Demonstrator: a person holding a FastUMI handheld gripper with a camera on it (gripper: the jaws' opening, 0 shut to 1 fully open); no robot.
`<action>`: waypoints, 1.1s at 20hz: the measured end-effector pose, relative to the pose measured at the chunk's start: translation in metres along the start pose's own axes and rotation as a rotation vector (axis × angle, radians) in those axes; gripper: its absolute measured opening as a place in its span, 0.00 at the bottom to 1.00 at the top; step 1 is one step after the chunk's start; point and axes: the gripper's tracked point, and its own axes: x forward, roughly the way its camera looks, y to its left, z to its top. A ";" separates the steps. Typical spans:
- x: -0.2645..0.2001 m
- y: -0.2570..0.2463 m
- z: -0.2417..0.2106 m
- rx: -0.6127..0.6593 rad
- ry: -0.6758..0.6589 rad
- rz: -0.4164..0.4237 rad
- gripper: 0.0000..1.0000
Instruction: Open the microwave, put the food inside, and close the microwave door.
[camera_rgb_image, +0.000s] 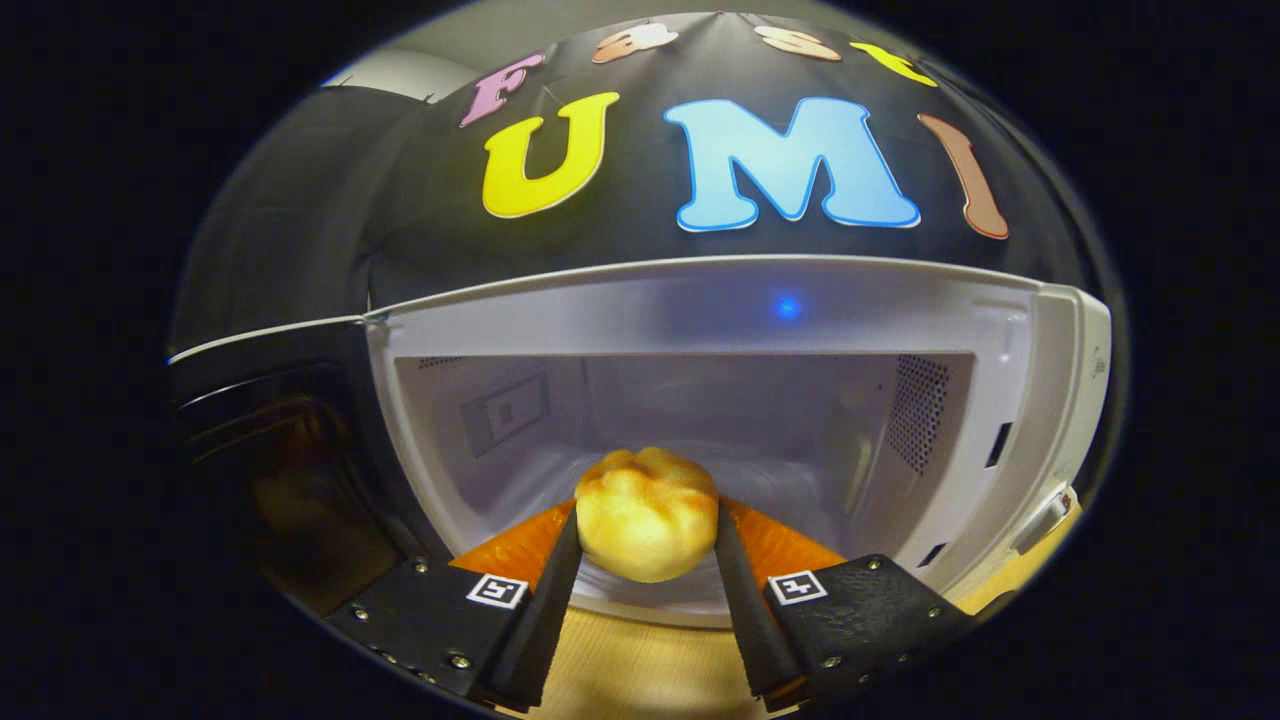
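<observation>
One gripper (647, 560): clenched on bun (647, 512)
Microwave (700, 310): door (270, 440) open, cavity bare
Door glass: dark, unclear

Golden-yellow bun (647, 515) pinched in the gripper (647, 560), white microwave (1040, 400) with pale grey cavity, dark glossy door (270, 450)

a pale wooden table (640, 665) carries the white microwave (1050, 400), which stands directly on it (door (270, 440) swung open to one side), its front edge just beyond the fingers
</observation>
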 end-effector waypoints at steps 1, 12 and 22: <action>0.011 -0.001 -0.003 -0.005 0.004 -0.009 0.73; 0.048 -0.013 -0.035 -0.056 0.071 -0.081 0.80; 0.019 0.002 -0.009 -0.103 0.016 -0.082 0.91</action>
